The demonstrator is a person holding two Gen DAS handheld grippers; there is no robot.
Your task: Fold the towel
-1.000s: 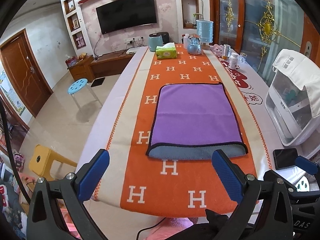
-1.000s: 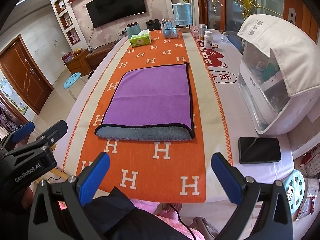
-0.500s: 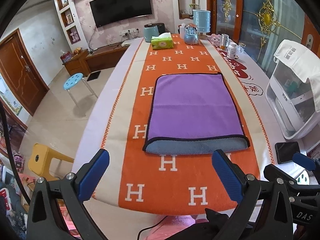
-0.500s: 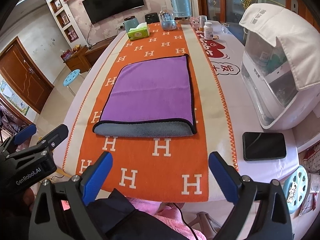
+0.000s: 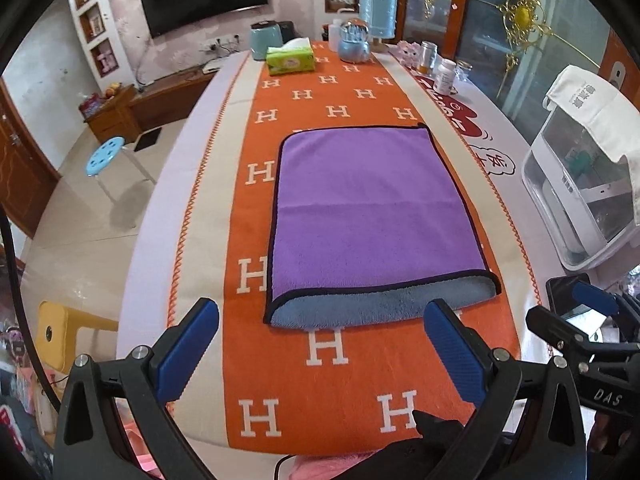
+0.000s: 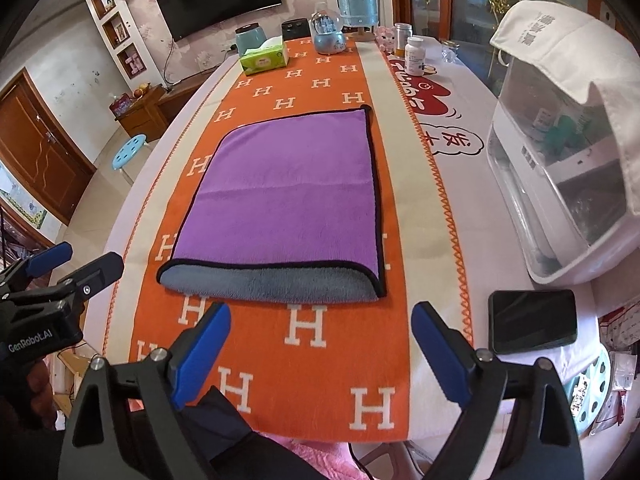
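A purple towel [image 5: 372,208] with black trim lies folded once on the orange H-pattern runner [image 5: 332,392]; its grey underside shows along the near edge. It also shows in the right wrist view [image 6: 288,196]. My left gripper [image 5: 320,320] is open and empty, just short of the towel's near edge. My right gripper [image 6: 320,320] is open and empty, also just short of the near edge. Each gripper shows in the other's view, the right one [image 5: 588,320] to the right and the left one [image 6: 60,272] to the left.
A black phone [image 6: 532,326] lies near the table's right front. A white appliance [image 6: 560,184] under a white cloth stands at the right. A green tissue box [image 5: 290,60], a snow globe [image 6: 329,34], bottles and a kettle stand at the far end. Stools stand on the floor at the left.
Both grippers have moved forward toward the towel's near edge and stay open. The towel has not moved.
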